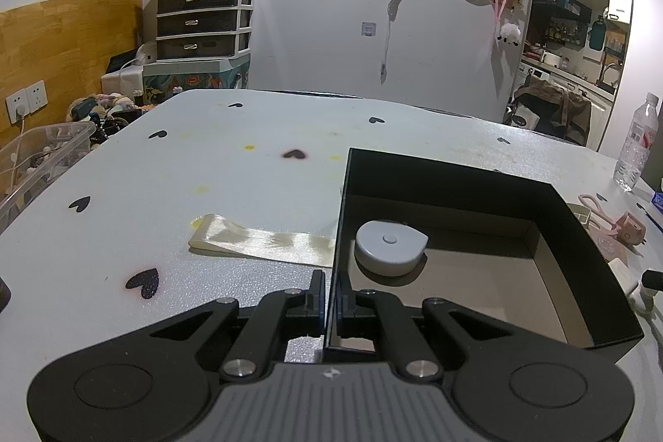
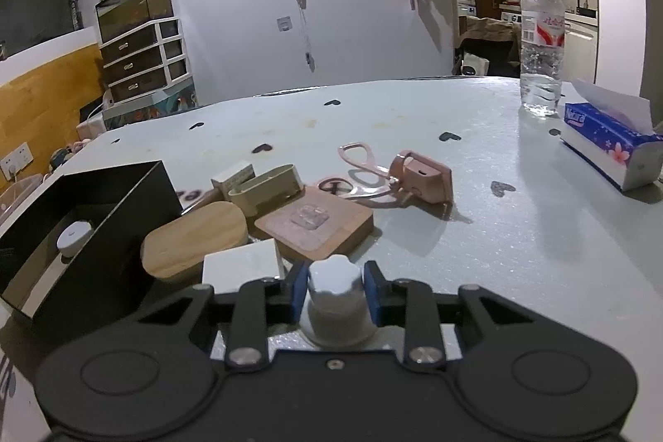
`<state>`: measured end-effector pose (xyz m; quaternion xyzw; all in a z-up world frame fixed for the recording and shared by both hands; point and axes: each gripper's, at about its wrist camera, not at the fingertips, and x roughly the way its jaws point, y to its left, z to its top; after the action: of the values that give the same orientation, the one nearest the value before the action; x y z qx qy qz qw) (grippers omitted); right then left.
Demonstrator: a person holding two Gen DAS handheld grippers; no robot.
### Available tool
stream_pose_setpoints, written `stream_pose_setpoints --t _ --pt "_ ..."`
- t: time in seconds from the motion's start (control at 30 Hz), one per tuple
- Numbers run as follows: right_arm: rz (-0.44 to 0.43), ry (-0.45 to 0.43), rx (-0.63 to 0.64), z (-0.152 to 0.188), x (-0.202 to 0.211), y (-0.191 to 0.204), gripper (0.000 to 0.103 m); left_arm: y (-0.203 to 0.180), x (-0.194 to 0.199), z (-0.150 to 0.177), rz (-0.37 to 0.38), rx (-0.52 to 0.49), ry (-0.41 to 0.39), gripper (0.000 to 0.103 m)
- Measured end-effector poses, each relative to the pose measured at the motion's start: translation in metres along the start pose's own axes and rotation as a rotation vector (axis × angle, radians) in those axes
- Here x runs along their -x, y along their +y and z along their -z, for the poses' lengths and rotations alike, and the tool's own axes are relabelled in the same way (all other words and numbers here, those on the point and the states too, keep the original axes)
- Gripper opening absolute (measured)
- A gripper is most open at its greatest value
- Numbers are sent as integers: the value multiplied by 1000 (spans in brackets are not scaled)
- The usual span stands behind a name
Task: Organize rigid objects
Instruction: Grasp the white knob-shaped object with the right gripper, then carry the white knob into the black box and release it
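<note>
My left gripper point(image 1: 331, 297) is shut on the near left wall of an open black box point(image 1: 456, 172), which holds a round grey disc-shaped case point(image 1: 389, 247). In the right wrist view the same box point(image 2: 124, 201) stands at the left with the grey case point(image 2: 74, 235) inside. My right gripper point(image 2: 335, 288) is shut on a small white jar with a faceted silvery cap point(image 2: 335, 280), upright on the table just right of the box. Beyond it lie a white block point(image 2: 244, 264), an oval wooden piece point(image 2: 194, 239) and a square wooden pad point(image 2: 315, 226).
A beige holder point(image 2: 265, 189), a pink curler tool point(image 2: 360, 168) and a pink case point(image 2: 422, 177) lie mid-table. A water bottle point(image 2: 540, 40) and a blue tissue pack point(image 2: 609, 139) stand at the right. A cream ribbon point(image 1: 257, 239) lies left of the box; a clear bin point(image 1: 37, 160) sits beyond the table's left edge.
</note>
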<state>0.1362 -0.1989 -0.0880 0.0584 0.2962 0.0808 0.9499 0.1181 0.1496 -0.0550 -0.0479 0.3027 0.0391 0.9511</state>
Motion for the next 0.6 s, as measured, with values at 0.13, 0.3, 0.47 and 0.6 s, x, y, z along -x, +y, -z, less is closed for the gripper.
stream_pose_setpoints --t 0.13,0.3,0.47,0.6 --pt "22 -7 1 -1 7 -6 30 0 0 0 0 0 0 5" --pt "110 -37 3 -8 21 -22 29 0 0 0 0 0 0 5" --pt "73 -88 7 -21 38 -20 29 0 0 0 0 4 -1 5" --pt "-76 -120 43 -36 45 6 29 0 1 -1 -5 5 -1 5"
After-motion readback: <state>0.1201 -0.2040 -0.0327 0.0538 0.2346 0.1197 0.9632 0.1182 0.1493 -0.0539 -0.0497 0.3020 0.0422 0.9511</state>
